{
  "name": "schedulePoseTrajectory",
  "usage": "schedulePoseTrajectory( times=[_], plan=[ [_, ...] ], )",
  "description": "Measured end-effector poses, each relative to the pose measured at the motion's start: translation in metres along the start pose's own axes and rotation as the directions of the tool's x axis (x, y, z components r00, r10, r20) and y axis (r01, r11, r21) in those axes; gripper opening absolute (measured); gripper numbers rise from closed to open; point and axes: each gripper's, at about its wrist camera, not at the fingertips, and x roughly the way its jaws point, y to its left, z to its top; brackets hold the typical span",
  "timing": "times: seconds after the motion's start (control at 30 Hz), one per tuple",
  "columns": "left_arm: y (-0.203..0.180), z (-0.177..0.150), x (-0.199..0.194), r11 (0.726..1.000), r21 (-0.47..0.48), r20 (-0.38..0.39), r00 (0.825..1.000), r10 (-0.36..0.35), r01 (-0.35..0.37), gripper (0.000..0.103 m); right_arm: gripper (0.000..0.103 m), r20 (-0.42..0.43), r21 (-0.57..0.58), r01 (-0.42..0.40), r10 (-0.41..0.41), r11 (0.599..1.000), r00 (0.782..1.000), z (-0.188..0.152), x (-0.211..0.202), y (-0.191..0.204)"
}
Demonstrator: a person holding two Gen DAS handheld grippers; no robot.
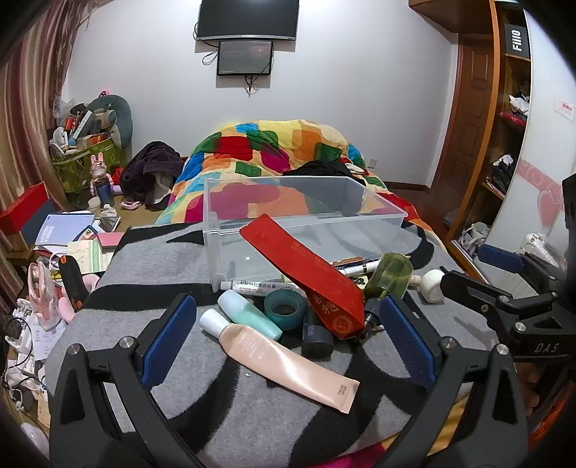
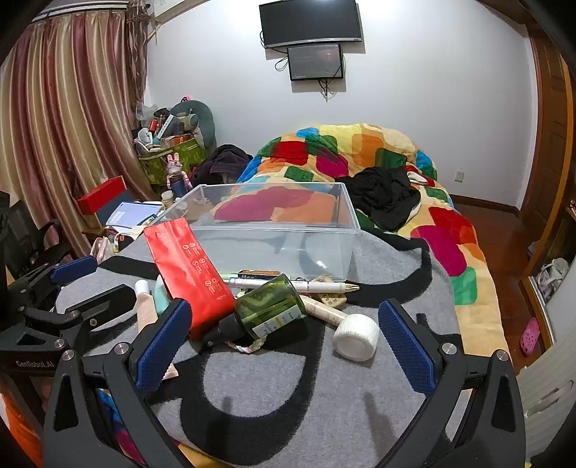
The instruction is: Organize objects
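Quick count of the pile on the bed: one clear plastic bin [image 1: 306,216], one red foil pouch [image 1: 306,273], one green glass bottle [image 2: 273,309], one peach tube [image 1: 288,363] with a white cap, one mint bottle [image 1: 248,316], one skinny white ointment tube [image 1: 259,286], one teal tape ring [image 1: 285,307], one dark little jar [image 1: 316,338], one white tape roll [image 2: 356,336], and one white pen [image 2: 291,284]. Some more small bits sit behind the bottle, can't count those. On the wall: two screens, one big [image 2: 311,21], one small [image 2: 316,62].
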Motion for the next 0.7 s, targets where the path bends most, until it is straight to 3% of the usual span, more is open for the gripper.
schedulePoseTrajectory(
  times=[0.7],
  plan=[
    [-0.0024, -0.0012, -0.0026, 1.000, 0.000, 0.007, 1.000, -0.008, 0.008, 0.103, 0.103, -0.011, 0.014, -0.010, 0.010, 1.000, 1.000, -0.0021, 0.0017, -0.0007]
  ],
)
